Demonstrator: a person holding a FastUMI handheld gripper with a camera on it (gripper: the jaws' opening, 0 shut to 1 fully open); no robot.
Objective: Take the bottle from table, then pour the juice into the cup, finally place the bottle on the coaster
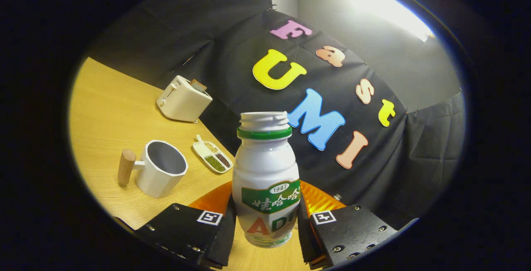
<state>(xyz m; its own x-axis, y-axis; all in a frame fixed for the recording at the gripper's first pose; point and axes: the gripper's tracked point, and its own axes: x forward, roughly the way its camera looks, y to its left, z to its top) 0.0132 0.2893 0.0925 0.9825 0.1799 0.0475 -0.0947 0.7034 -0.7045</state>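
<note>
Gripper (265,229) closed on the bottle (265,179), both fingers pressing its lower sides, bottle seemingly lifted over the orange coaster (319,200), cup (161,173) off to the side on the table (112,113); pickup looks done, pouring and placing left.

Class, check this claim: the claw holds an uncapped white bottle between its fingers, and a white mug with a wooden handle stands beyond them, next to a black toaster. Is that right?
Not quite. The toaster is white, not black, as the gripper view shows. The rest holds: the claw grips the uncapped bottle between its fingers, and the white mug with a wooden handle stands beyond them.
</note>
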